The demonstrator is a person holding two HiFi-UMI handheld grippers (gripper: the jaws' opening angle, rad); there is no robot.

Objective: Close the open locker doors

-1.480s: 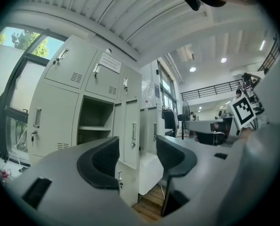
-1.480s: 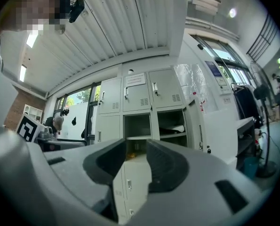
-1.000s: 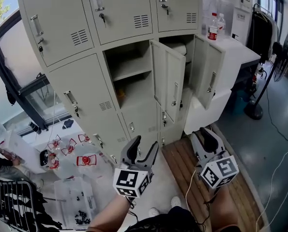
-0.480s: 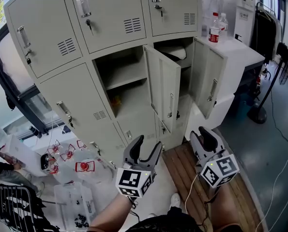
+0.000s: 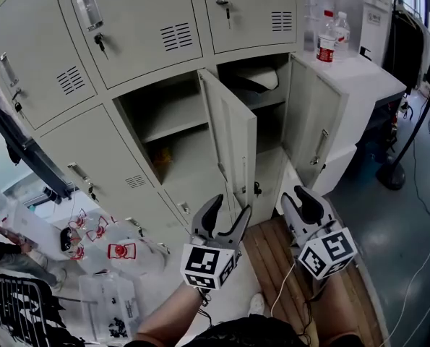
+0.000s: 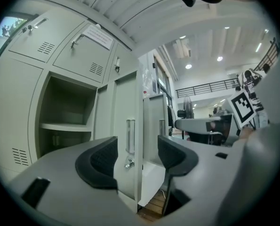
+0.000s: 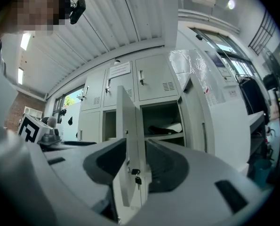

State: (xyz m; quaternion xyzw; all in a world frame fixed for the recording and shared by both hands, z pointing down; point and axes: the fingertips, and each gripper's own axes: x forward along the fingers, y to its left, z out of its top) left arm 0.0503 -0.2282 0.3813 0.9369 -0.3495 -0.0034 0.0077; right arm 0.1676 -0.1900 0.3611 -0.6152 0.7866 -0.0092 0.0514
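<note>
Locker bank (image 5: 139,45) ahead, two doors open: middle door (image 5: 233,147), right door (image 5: 312,125) (both swung outward). Left gripper (image 5: 229,208) jaws wide, just opened further, gripping nothing; right gripper (image 5: 299,197) jaws wide, empty. Both near doors, not touching.

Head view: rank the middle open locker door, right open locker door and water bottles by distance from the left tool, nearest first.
1. Middle open door: straight ahead of the left tool.
2. Right open door: ahead, off to the right.
3. Water bottles: on the white cabinet top, past the lockers' right end.
</note>
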